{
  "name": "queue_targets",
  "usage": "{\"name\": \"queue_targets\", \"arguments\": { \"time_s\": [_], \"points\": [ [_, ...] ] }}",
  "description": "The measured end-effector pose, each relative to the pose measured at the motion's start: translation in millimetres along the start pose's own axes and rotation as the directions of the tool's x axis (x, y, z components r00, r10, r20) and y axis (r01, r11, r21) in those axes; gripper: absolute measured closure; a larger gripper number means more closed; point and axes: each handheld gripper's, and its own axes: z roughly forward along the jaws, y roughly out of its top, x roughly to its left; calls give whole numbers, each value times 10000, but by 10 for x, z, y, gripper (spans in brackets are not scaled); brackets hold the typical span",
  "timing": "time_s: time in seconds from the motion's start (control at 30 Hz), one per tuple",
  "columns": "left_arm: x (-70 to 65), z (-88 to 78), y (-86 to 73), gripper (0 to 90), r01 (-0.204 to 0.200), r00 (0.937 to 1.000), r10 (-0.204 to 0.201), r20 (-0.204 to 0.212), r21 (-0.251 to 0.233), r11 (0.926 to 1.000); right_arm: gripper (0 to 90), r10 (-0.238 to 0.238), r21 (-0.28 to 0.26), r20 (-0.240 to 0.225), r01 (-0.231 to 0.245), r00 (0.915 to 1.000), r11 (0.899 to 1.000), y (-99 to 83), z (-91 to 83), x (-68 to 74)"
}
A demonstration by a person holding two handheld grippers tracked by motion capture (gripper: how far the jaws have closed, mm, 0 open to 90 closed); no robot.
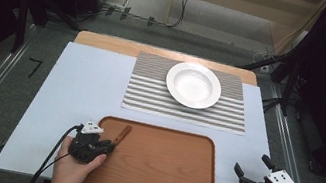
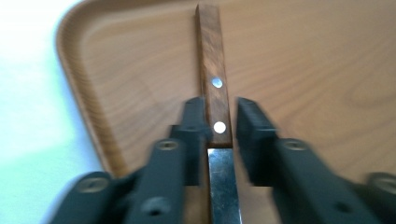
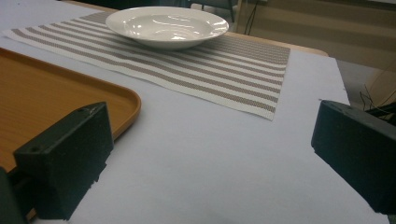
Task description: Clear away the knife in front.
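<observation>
The brown wooden tray (image 1: 162, 167) holds a wooden-handled steel knife (image 2: 215, 100) near its left edge — handle pointing away toward the shallow white bowl (image 1: 193, 85). Left tool (image 2: 215, 122) straddles it, jaws slightly apart; right tool (image 3: 210, 158) gapes — empty.

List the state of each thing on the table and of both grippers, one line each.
Knife: flat on the tray, between the left jaws.
Left gripper: slightly open, straddling the knife, right pad clear of it.
Right gripper: open, empty.
Tray: otherwise bare.
Bowl: upright, empty, on the striped placemat.
</observation>
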Motion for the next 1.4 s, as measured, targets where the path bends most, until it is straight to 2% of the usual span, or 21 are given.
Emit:
{"name": "queue_targets", "arguments": {
  "time_s": [0.07, 0.13, 0.2, 0.27, 0.3, 0.37, 0.5, 0.6, 0.7, 0.93, 1.1, 1.23, 1.4],
  "points": [
    [24, -24, 36, 615, 96, 9998, -90, 184, -291, 9995, 0, 1, -5, -6, -1, 10000, 10000, 0, -1, -1],
    [18, -57, 84, 617, -113, 9998, 122, 177, -503, 9987, 0, 11, -7, -6, -11, 10000, 10000, 0, -1, -1],
    [-8, -69, 131, 769, -489, 9969, 524, 582, -601, 9970, 0, 12, -8, 0, -12, 10000, 10000, 0, -1, -1],
    [-54, -35, 171, 894, -917, 9926, 956, 745, -540, 9943, 0, 14, -2, 15, -14, 10000, 10000, 0, 0, -1],
    [-75, 0, 193, 895, -1131, 9895, 1162, 855, -407, 9928, 0, 20, -4, 14, -20, 10000, 10000, 0, 0, 0],
    [-110, 57, 211, 896, -1311, 9875, 1330, 842, -270, 9910, 0, 18, -3, 1, -18, 10000, 10000, 0, 0, -1],
    [-152, 170, 221, 898, -1611, 9863, 1602, 387, 219, 9867, 0, 23, -9, 17, -23, 10000, 10000, -1, -2, -4],
    [-111, 203, 205, 898, -1474, 9889, 1463, 257, 487, 9879, 0, 19, -19, 17, -19, 10000, 10000, -1, -1, -5],
    [-39, 174, 187, 899, -1299, 9914, 1290, 230, 475, 9904, 0, 17, -17, 11, -17, 10000, 10000, -1, -1, -6],
    [96, 86, 132, 899, -1175, 9929, 1165, 256, 424, 9922, 0, 13, 13, 18, -13, 10000, 10000, -1, 1, -1],
    [170, 30, 101, 899, -941, 9955, 937, 121, 391, 9948, 0, 12, 29, 21, -12, 10000, 10000, 0, 3, 3],
    [212, -2, 84, 899, -807, 9967, 806, 48, 373, 9960, 0, 28, 22, 15, -28, 10000, 10000, 0, 2, 2],
    [205, -1, 82, 896, -914, 9958, 914, 47, 257, 9955, 0, 11, 34, 18, -11, 10000, 10000, 1, 3, 3]
  ]
}}
